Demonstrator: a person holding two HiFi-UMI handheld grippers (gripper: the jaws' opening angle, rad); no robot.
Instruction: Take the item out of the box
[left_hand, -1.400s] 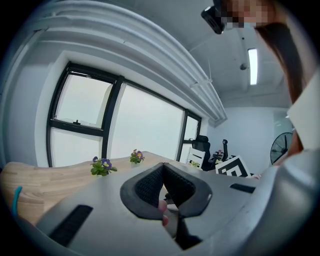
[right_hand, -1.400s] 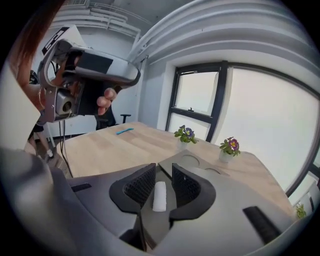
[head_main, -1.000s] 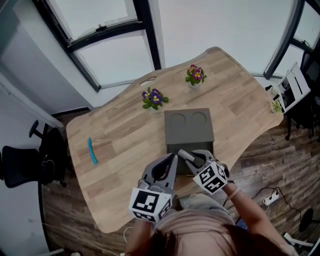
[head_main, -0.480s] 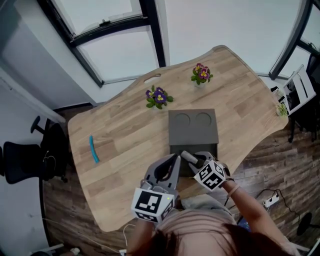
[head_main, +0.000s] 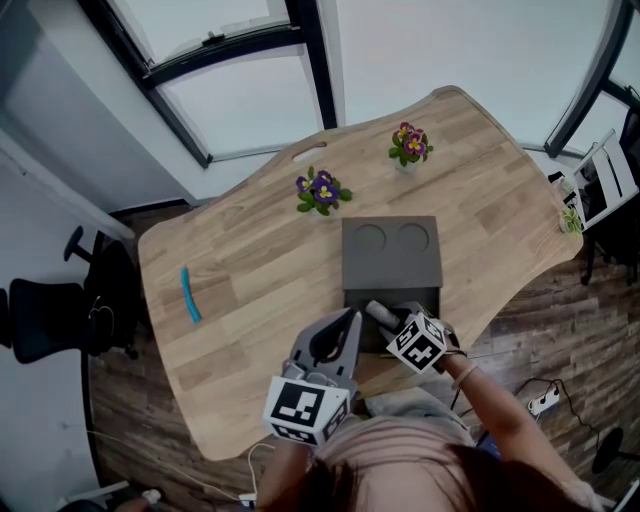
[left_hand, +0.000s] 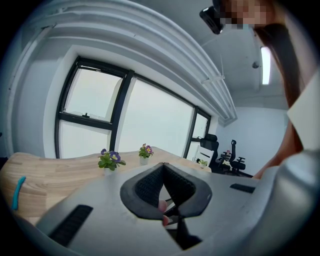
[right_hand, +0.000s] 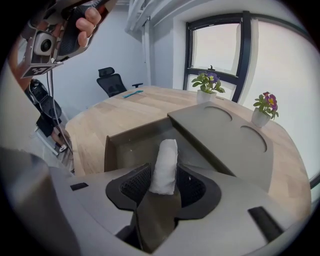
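1. The step in hand is judged to be the reach for the item. The right tongs (right_hand: 163, 173) are held over the open compartment of the grey box (right_hand: 131, 141), at the near edge of the tabletop (head_main: 250, 290).
2. The right tongs' jaws are opening, and a white roll (right_hand: 165, 157) stands between them. No clamping by the pads is made out.
3. The white roll is judged to lie inside the box. The lid (head_main: 392, 250), marked with two round recesses, lies open behind it.
4. The left tongs (left_hand: 163, 168) are held off to the side of the box, jaws together and nothing between them.
5. For the next move, the right jaws would need to be closed on the roll. It could then be lifted straight up, clear of the box walls and lid.
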